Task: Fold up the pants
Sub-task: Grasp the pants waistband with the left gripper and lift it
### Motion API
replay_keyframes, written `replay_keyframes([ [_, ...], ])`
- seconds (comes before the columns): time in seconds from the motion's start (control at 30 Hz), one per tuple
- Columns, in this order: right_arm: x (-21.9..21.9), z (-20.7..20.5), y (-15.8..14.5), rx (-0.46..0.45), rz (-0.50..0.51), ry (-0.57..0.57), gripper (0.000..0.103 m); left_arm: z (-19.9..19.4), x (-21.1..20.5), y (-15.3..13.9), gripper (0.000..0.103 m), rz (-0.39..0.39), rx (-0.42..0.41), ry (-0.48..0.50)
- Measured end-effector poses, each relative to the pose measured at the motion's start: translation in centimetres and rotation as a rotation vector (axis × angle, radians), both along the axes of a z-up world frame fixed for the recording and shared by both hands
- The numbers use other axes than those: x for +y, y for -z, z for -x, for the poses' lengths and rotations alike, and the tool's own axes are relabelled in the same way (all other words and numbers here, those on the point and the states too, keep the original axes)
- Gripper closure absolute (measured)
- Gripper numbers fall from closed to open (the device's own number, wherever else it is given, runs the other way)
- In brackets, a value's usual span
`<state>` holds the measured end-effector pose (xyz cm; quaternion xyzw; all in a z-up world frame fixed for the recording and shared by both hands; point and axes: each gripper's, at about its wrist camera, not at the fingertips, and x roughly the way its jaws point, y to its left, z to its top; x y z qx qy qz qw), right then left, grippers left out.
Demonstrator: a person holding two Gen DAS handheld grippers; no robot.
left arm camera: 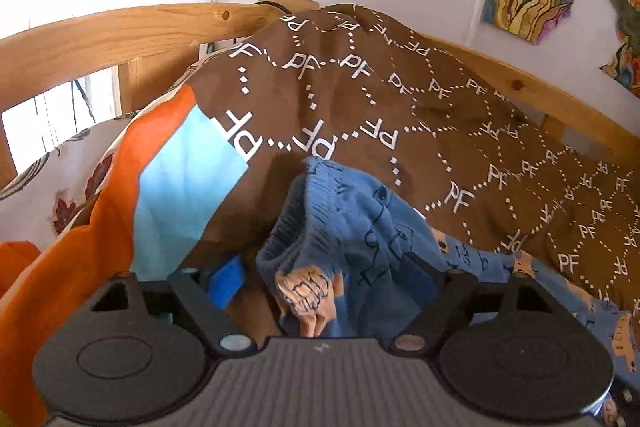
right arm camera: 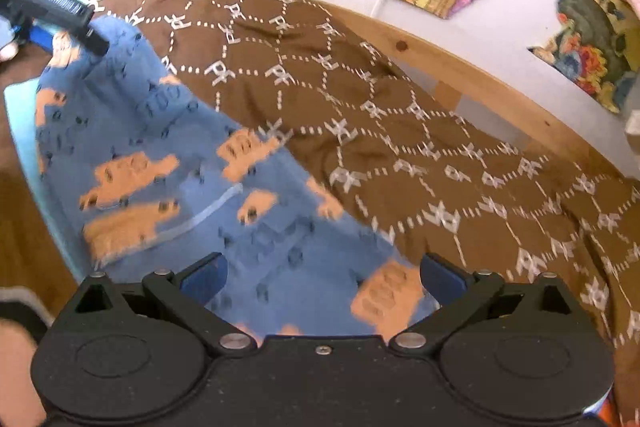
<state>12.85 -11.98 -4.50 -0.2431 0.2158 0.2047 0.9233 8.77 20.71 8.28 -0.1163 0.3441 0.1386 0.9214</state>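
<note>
Gathering the waistband: left gripper (left arm camera: 320,279) stands wide, blue truck-print pants (left arm camera: 352,227) bunched between its fingers, apparently ungripped; right gripper (right arm camera: 322,277) hovers agape above them on the brown blanket (right arm camera: 400,115). Next: clamp, fold.

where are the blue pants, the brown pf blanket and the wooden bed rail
blue pants (right arm camera: 168,211): right wrist view, on the flat printed fabric
brown blanket (right arm camera: 400,155): right wrist view, on its patterned middle
wooden bed rail (left arm camera: 120,31): left wrist view, on the top bar
</note>
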Motion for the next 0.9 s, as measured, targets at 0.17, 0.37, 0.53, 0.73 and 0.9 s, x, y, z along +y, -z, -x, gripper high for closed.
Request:
replay_keyframes([
  [0.17, 4.1, -3.8, 0.8, 0.011, 0.019, -0.033, 0.001, 1.2, 1.0, 0.0, 0.018, 0.071, -0.064, -0.019],
  [0.37, 5.8, -5.3, 1.9, 0.022, 0.052, -0.04, 0.001, 1.4, 1.1, 0.0, 0.025, 0.054, -0.065, -0.008],
  [0.53, 3.9, -2.5, 0.4, -0.006, 0.044, -0.05, 0.001, 1.7, 1.8, -0.1, 0.048, 0.08, -0.084, -0.067],
  [0.73, 1.5, 0.9, -0.4, 0.013, 0.031, -0.04, 0.001, 1.3, 2.1, 0.0, 0.08, 0.121, -0.073, -0.103],
  [0.9, 1.8, 0.6, 2.1, 0.078, 0.067, 0.004, 0.001, 0.9, 0.8, -0.7, 0.084, 0.126, -0.058, -0.137],
])
